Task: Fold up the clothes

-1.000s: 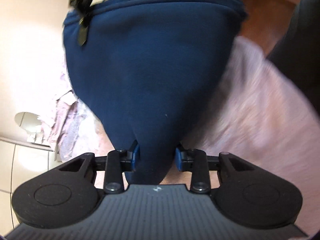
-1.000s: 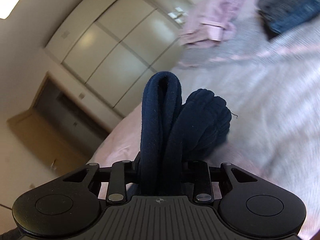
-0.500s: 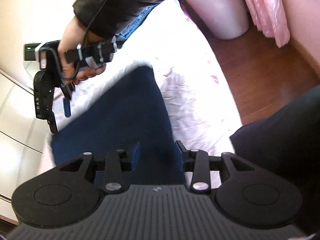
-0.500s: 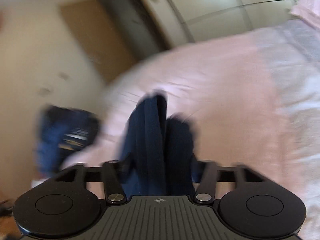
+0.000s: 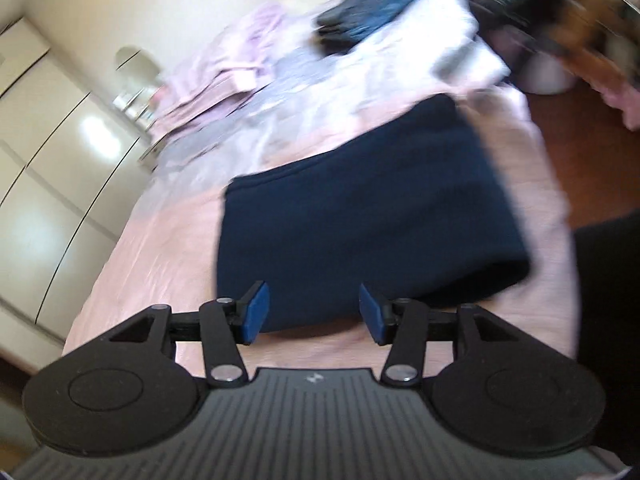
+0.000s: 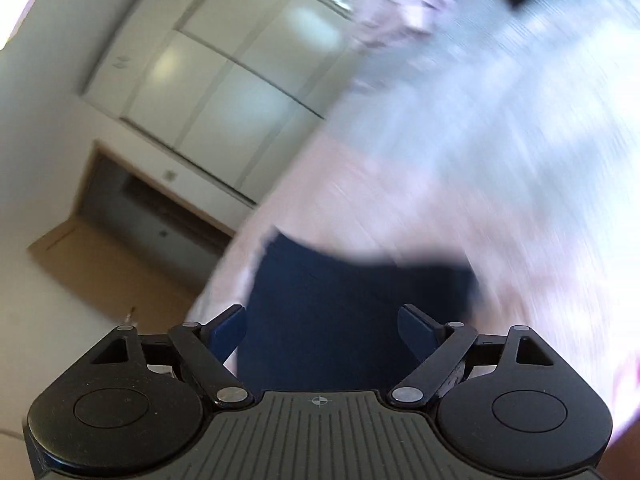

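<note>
The navy garment point(image 5: 360, 216) is found lying flat on the pink bed cover point(image 5: 168, 264), folded into a broad rectangle with a rounded fold along its right edge. It is placed near the bed's foot corner, with wooden floor point(image 5: 560, 152) seen just beyond.

The left claw point(image 5: 312, 312) is observed with its blue-padded fingers spread apart and nothing held between them; it is positioned at the garment's near edge. The right claw point(image 6: 322, 330) is likewise spread wide and empty, with the navy cloth point(image 6: 340, 312) seen beneath and ahead of it. Whether either claw's pads touch the fabric cannot be determined, as both views are motion-blurred.

Farther up the bed, a heap of pale pink clothing point(image 5: 224, 68) is noted, and beyond it a dark folded item point(image 5: 368, 12), possibly denim. Cream wardrobe doors point(image 6: 224, 80) are recorded beside the bed.
</note>
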A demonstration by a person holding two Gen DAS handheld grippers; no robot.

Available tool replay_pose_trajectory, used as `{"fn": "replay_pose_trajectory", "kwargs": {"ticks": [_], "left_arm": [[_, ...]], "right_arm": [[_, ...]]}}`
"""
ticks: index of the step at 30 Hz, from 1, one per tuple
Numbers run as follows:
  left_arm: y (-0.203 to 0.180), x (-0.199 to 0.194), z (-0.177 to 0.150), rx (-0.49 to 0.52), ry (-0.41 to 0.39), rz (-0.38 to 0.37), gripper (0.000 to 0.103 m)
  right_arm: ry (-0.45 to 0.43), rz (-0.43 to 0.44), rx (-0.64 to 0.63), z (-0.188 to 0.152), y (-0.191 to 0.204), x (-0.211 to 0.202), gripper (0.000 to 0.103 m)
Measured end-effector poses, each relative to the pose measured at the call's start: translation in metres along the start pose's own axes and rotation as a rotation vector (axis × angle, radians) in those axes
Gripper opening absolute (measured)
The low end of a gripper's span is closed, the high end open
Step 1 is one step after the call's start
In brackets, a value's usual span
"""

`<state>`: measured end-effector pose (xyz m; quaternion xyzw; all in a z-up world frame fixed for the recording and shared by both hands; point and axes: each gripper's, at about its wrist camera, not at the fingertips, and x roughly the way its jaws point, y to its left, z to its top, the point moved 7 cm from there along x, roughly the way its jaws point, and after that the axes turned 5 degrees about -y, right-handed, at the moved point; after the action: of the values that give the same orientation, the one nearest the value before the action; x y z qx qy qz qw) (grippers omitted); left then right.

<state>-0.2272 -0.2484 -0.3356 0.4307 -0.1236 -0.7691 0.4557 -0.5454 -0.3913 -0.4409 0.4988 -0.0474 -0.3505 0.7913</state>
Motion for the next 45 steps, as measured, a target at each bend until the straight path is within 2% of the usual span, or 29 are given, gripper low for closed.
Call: {"fn": "replay_pose_trajectory", "kwargs": {"ticks": [2,4,7,8,9,10,12,14,17,19,20,23,25,29,32,33,35,36,40,45], "left_arm": [[0.023,0.007,-0.004,-0.034,0.011,0.025,0.046],[0.043,0.014,-0.008,-0.067,0.02,0.046,0.046],[0.049,0.019,-0.006,-0.077,0.012,0.043,0.046],[0.048,0.021,-0.006,-0.074,0.01,0.04,0.046],[0.048,0.022,-0.007,-0.072,0.008,0.036,0.046],[0.048,0.024,-0.007,-0.069,0.007,0.033,0.046],[0.044,0.029,-0.006,-0.064,0.002,0.025,0.046],[0.042,0.035,-0.002,-0.061,-0.009,0.011,0.046],[0.041,0.045,0.007,-0.065,-0.028,-0.008,0.046],[0.043,0.054,0.012,-0.063,-0.036,-0.013,0.046],[0.042,0.06,0.014,-0.058,-0.039,-0.013,0.046],[0.041,0.076,0.018,-0.034,-0.034,-0.006,0.046],[0.04,0.083,0.018,-0.016,-0.034,0.003,0.046],[0.042,0.1,0.021,0.007,-0.034,0.012,0.046],[0.045,0.117,0.023,0.017,-0.027,0.01,0.046],[0.046,0.122,0.024,0.018,-0.022,0.002,0.046],[0.048,0.13,0.022,0.006,-0.01,-0.027,0.046],[0.05,0.129,0.02,0.001,-0.011,-0.034,0.046],[0.067,0.111,0.01,-0.046,-0.029,0.008,0.046],[0.084,0.093,-0.01,-0.049,-0.014,0.083,0.047]], "right_arm": [[0.007,-0.044,0.033,-0.017,-0.012,0.012,0.086],[-0.032,-0.072,0.072,-0.022,-0.021,0.025,0.086],[-0.093,-0.068,0.129,-0.016,-0.029,0.04,0.085],[-0.094,-0.071,0.121,-0.01,-0.029,0.045,0.081],[-0.085,-0.082,0.105,-0.005,-0.029,0.049,0.047],[-0.067,-0.081,0.091,0.002,-0.028,0.054,0.024],[-0.035,-0.062,0.044,0.021,-0.023,0.056,0.022],[-0.032,-0.048,-0.068,0.049,-0.008,0.049,0.02],[-0.092,-0.056,-0.202,0.11,0.012,0.04,0.019],[-0.093,-0.093,-0.249,0.148,0.011,0.047,0.021],[-0.062,-0.123,-0.24,0.161,0.001,0.057,0.023],[0.019,-0.252,-0.247,0.177,-0.033,0.086,0.043],[0.017,-0.342,-0.336,0.167,-0.039,0.085,0.049],[-0.08,-0.381,-0.472,0.13,-0.027,0.053,0.055],[-0.158,-0.357,-0.584,0.109,-0.004,0.034,0.058],[-0.164,-0.323,-0.602,0.1,0.004,0.03,0.064],[-0.128,-0.238,-0.66,0.073,0.024,0.027,0.077],[-0.106,-0.203,-0.698,0.059,0.034,0.027,0.079],[0.018,-0.089,-0.964,-0.006,0.07,0.057,0.08],[0.152,-0.044,-1.297,-0.072,0.085,0.136,0.079]]}}
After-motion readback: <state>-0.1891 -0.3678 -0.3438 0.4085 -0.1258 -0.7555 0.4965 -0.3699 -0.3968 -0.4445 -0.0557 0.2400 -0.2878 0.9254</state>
